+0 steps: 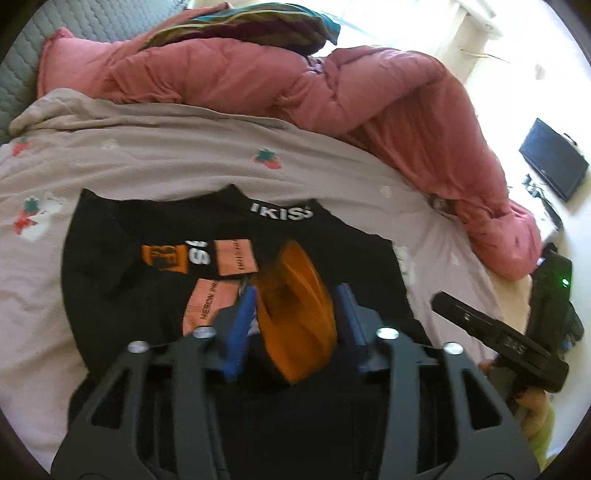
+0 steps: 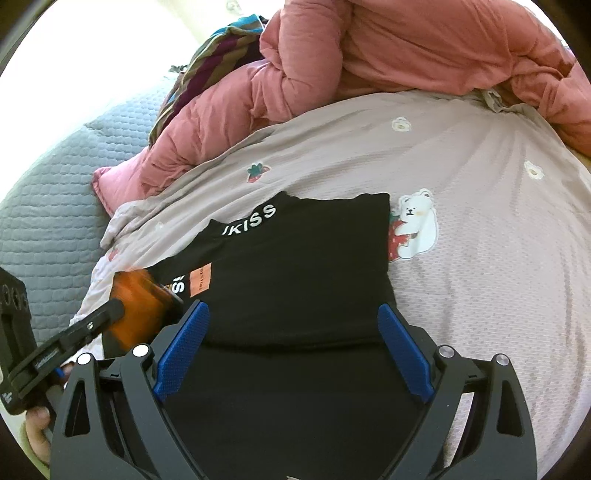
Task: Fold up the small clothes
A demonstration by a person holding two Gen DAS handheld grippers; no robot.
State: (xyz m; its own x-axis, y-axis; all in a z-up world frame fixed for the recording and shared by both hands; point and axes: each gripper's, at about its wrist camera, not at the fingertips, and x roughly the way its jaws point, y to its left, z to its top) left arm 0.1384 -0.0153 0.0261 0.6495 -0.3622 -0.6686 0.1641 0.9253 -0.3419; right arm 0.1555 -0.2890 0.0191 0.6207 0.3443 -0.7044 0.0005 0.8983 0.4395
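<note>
A small black shirt [image 1: 122,266] with white "KISS" lettering and orange patches lies on a pale bedsheet; it also shows in the right wrist view [image 2: 295,273], partly folded. My left gripper [image 1: 295,306] holds an orange part of the shirt [image 1: 299,310] between its blue fingers [image 1: 240,325], lifted and blurred. The left gripper also appears at the left of the right wrist view [image 2: 122,314]. My right gripper [image 2: 293,321] is open wide, its blue fingers [image 2: 184,343] low over the shirt's near part, holding nothing.
A pink duvet [image 1: 258,74] is heaped along the far side of the bedsheet [image 2: 480,258], with a striped cloth [image 1: 240,22] on it. A grey quilted mattress [image 2: 48,192] lies to the left. A dark laptop [image 1: 554,158] sits on the floor at right.
</note>
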